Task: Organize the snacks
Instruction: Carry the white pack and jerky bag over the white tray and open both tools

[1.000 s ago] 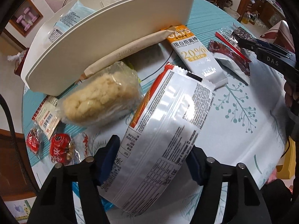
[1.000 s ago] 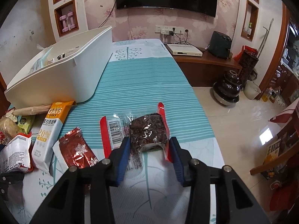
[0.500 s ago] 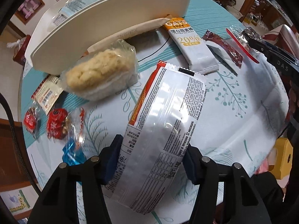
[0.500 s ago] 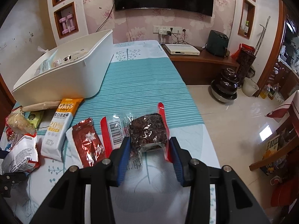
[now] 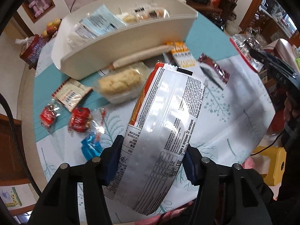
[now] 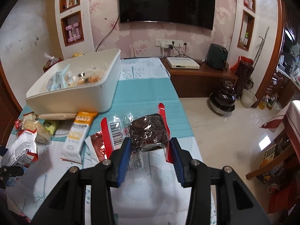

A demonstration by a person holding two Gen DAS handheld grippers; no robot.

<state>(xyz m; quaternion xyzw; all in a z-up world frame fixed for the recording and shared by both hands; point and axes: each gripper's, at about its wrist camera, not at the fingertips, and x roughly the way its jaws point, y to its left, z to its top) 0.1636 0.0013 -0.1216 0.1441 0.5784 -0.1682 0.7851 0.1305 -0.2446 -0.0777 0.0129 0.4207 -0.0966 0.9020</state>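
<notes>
My left gripper [image 5: 151, 161] clamps the silver bag [image 5: 163, 127], its long axis running ahead toward the white bin [image 5: 131, 43] beyond; my right gripper [image 6: 149, 157] grips the dark snack pack [image 6: 148, 133], the bin ahead-left of it

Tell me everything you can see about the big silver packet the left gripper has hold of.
The large silver foil snack packet is a glossy, pillow-shaped bag with an orange-red edge along one side and a crimped top seal. Its back faces the camera: dense black print and a nutrition table. The left gripper clamps its lower part between blue-padded jaws, which have just closed further on it. It is held clear of the patterned tablecloth, tilted, top end towards the white plastic bin. Nothing else touches it.
</notes>
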